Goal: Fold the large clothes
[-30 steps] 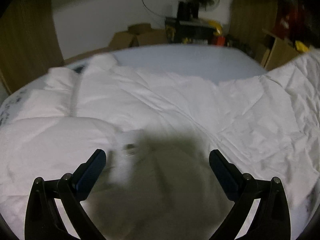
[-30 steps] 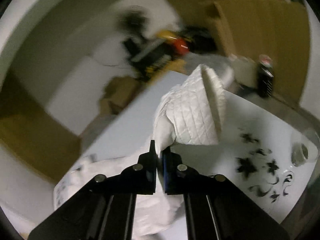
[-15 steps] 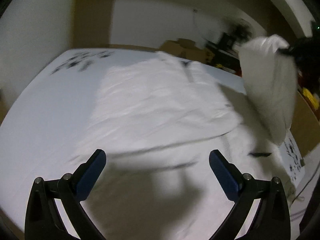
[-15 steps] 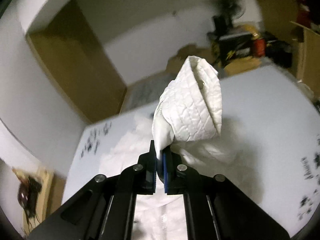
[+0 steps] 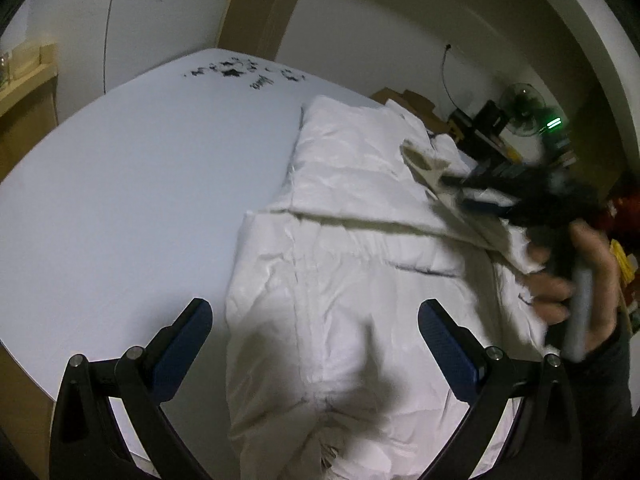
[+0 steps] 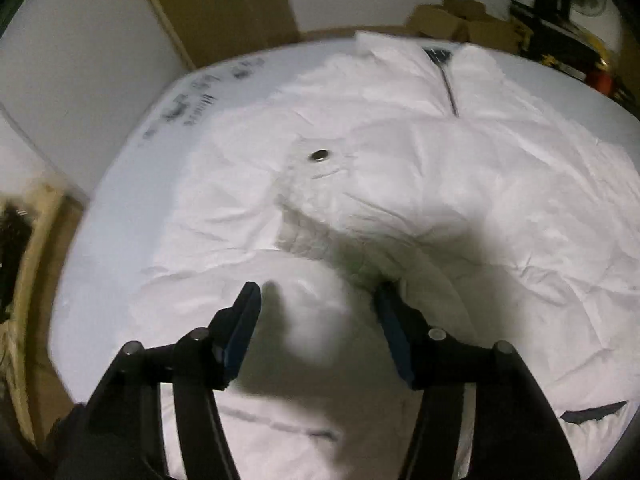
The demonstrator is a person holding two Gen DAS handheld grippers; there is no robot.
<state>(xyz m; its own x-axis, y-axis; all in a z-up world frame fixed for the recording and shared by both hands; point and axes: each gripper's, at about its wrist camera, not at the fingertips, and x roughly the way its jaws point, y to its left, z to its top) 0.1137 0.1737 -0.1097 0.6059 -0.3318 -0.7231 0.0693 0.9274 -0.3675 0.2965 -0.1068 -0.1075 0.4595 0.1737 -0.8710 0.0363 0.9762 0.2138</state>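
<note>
A large white padded jacket (image 5: pixel 352 248) lies spread on a pale blue bed sheet (image 5: pixel 132 184). My left gripper (image 5: pixel 314 332) is open and empty, hovering above the jacket's near part. In the left wrist view my right gripper (image 5: pixel 460 190) hangs over the jacket's far right, blurred, held by a hand (image 5: pixel 576 276). In the right wrist view the right gripper (image 6: pixel 318 314) is open, just above the jacket (image 6: pixel 400 184), whose quilted sleeve (image 6: pixel 316 200) with a metal snap (image 6: pixel 320 155) lies folded across the body. The collar and dark zipper (image 6: pixel 446 76) are at the far end.
The sheet has a black floral print (image 5: pixel 244 74) at its far edge. Cardboard boxes (image 6: pixel 460 24), a fan (image 5: pixel 522 108) and dark electronics stand beyond the bed. Wooden door panels (image 6: pixel 224 4) line the back wall. A wooden shelf (image 5: pixel 24 76) is at the left.
The right gripper has lowered the lifted quilted sleeve onto the jacket body and opened, letting it go. The left gripper has stayed open while its view swung round over the jacket.
</note>
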